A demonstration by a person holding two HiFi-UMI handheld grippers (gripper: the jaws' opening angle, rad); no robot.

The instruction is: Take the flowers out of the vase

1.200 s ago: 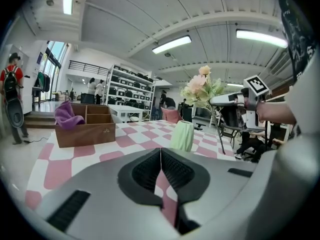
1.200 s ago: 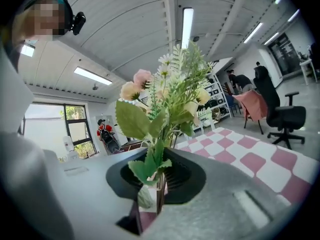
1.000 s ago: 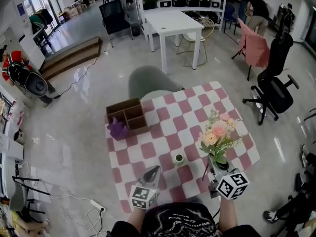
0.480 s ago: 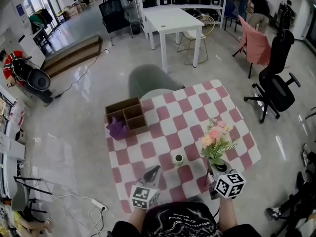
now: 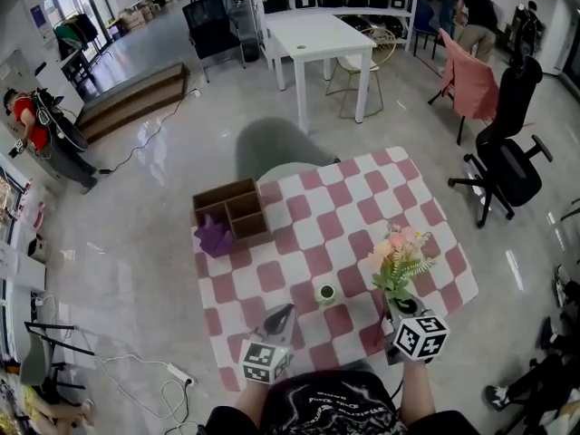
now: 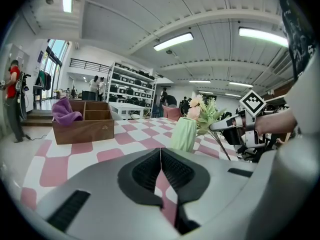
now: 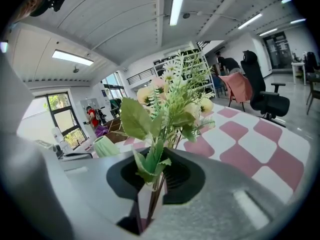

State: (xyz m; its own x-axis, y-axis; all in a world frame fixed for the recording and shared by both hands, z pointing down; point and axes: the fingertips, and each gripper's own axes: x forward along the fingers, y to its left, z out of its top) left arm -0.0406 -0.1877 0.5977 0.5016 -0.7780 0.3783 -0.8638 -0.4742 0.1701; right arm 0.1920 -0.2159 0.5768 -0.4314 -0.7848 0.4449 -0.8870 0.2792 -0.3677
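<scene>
FLOWERS OUT: The flowers [image 5: 400,254] were clear of the vase [image 5: 326,292]. We held the bunch in our right gripper [image 5: 392,310], jaws pinching the thin stems low down, over the checked worktop [image 5: 272,275] near its front-right corner. The vase stood apart to the left. Blooms pointed up & away from us, long axis tilted, stem ends trailing below the jaws. We judged the bunch light, w/ springy stems and soft heads that crush easily, so the stems were the place to hold, not the blooms. Our left gripper [image 5: 286,312] was at the front edge, jaws pressed together, empty.
</scene>
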